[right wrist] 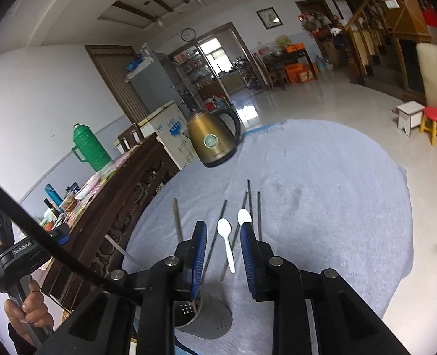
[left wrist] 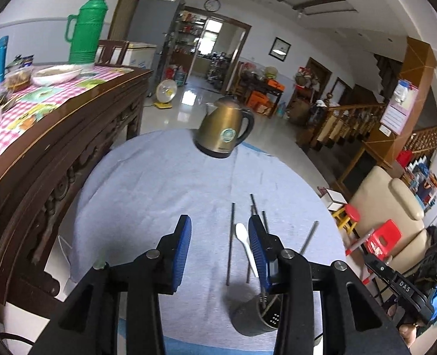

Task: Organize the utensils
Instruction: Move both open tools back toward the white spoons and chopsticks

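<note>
both grippers (left wrist: 220,236) (right wrist: 223,241) gape empty; right finger (right wrist: 249,248) hides a second spoon's (right wrist: 243,216) handle.

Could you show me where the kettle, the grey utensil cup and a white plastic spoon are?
Kettle (left wrist: 225,131): left wrist view, on its bronze body.
Grey utensil cup (right wrist: 211,321): right wrist view, on its outer wall.
White plastic spoon (right wrist: 224,227): right wrist view, on its bowl.

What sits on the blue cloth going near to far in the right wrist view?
Grey utensil holder → white spoon between the open right gripper fingers → dark chopsticks → brass kettle at the far edge.
</note>
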Action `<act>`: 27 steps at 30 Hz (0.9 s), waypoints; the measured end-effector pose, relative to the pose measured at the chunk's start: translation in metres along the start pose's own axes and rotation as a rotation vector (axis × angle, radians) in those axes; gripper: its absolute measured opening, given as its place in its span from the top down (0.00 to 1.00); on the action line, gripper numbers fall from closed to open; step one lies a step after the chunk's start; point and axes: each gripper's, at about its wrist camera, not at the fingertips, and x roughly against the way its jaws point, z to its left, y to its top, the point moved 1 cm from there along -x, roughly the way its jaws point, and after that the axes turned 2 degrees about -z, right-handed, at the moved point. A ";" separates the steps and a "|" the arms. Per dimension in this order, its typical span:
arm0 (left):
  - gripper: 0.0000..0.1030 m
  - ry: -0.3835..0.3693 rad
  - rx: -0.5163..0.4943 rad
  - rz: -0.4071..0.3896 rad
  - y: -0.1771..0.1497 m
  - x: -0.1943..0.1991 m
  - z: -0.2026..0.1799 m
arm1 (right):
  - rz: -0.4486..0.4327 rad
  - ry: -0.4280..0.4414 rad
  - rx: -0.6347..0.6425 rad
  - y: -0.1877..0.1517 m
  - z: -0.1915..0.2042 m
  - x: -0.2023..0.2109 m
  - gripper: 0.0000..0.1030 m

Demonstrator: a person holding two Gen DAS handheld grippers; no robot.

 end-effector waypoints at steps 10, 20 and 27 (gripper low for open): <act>0.60 0.056 0.055 0.034 0.001 -0.024 0.030 | 0.050 -0.025 -0.054 -0.005 -0.020 -0.016 0.75; 0.60 0.072 0.118 0.225 -0.021 -0.105 0.063 | 0.136 -0.035 -0.117 -0.010 -0.042 -0.051 0.75; 0.60 0.065 0.111 0.356 -0.040 -0.162 0.061 | 0.193 -0.045 -0.170 -0.019 -0.065 -0.075 0.75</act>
